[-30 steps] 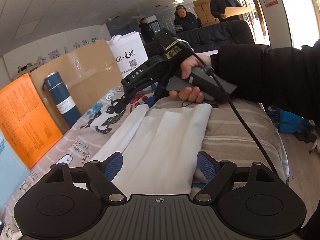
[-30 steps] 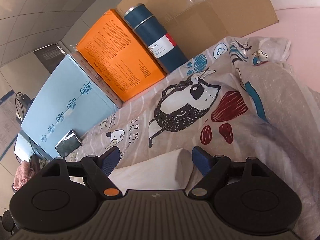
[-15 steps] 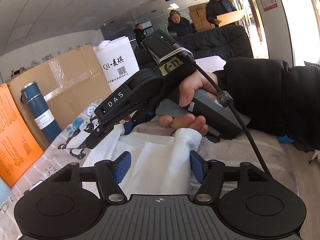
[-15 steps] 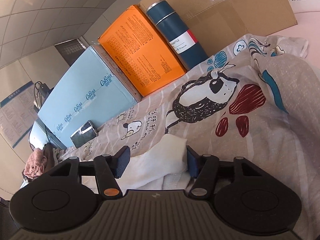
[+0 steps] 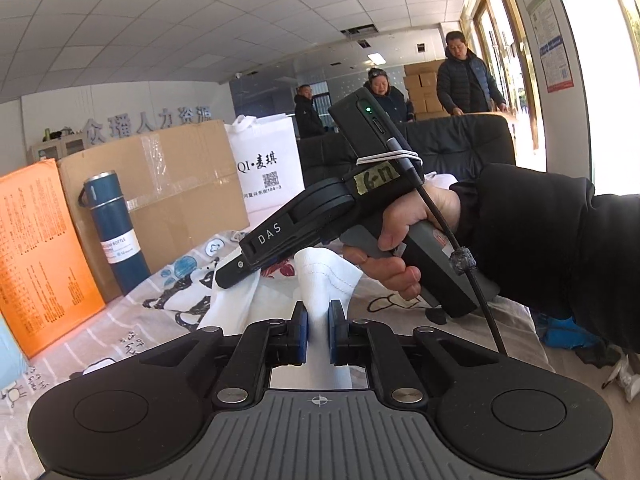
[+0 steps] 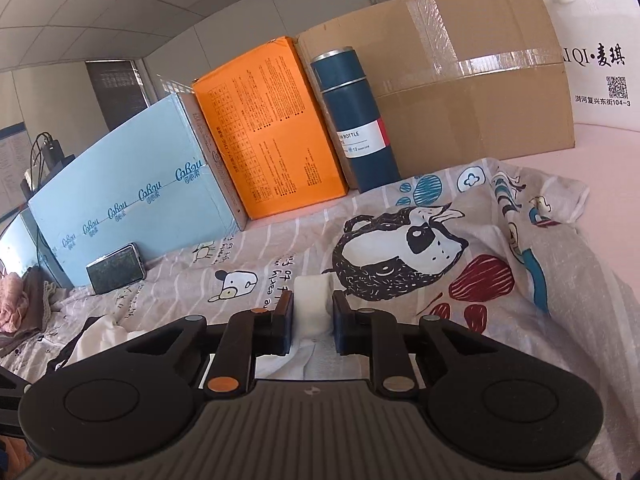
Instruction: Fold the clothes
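Left wrist view: the left gripper (image 5: 318,330) is closing, its blue pads (image 5: 303,330) pinching a bunched fold of the white garment (image 5: 324,276) at 6 o'clock. The garment lies on the printed sheet (image 5: 120,332) and rises toward centre. At 1 o'clock a hand (image 5: 404,236) in a black sleeve (image 5: 560,248) holds the right gripper (image 5: 236,272), its tip over the garment's far edge. A blue bottle (image 5: 114,232) stands at 9 o'clock. Right wrist view: the right gripper (image 6: 310,326) is closing, its pads clamping a thick fold of the garment (image 6: 312,304) at 6 o'clock. The bottle (image 6: 356,120) stands at 12 o'clock, between an orange box (image 6: 268,132) and a carton (image 6: 460,80).
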The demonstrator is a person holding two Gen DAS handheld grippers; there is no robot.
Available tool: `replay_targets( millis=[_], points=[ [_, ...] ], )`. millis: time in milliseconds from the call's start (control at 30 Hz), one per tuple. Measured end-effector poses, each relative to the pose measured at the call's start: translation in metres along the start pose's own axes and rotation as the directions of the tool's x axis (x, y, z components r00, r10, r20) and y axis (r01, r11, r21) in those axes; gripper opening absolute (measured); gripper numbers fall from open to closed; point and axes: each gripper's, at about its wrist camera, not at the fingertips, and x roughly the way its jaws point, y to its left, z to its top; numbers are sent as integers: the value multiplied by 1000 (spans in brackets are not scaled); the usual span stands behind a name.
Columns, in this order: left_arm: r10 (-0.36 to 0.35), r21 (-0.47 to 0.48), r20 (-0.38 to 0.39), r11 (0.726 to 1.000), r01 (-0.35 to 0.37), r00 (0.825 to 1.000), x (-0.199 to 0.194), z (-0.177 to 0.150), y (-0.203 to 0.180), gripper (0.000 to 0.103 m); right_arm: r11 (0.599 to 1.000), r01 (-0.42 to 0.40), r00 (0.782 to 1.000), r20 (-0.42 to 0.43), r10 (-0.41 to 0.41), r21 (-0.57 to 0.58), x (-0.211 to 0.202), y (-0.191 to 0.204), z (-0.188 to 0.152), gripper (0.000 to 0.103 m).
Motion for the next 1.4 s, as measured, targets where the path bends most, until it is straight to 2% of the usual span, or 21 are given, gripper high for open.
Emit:
replay_targets(
  millis=[333,567,733,967,1100,1167,1267,1400],
  points=[
    [84,-74,94,994,-78,992,-62,-4,22,8,993,105,992,78,-101,-55,-4,79,30,15],
    [174,-147,152,977,-152,973,-118,-12,43,8,982,123,989,99,-109,-146,5,154,48,15],
    [251,-208,167,954,-214,954,-161,-28,54,8,969,90,995,68,-77,-229,33,212,51,15],
    [345,-302,90,903,-305,934,-209,-63,66,6,943,21,998,-53,-41,-333,100,292,31,14],
    [388,-379,24,857,-351,921,-227,-86,73,6,922,-27,991,-134,-27,-385,143,336,5,14],
    [400,-435,-14,823,-366,916,-235,-98,80,6,911,-40,984,-177,-37,-411,163,354,-9,14],
    [424,-467,-75,784,-408,902,-241,-113,87,6,890,-54,968,-244,-65,-452,195,376,-35,13],
    [403,-509,-134,756,-412,905,-249,-126,95,6,841,-44,951,-280,-130,-539,222,397,-66,13]
  ],
)
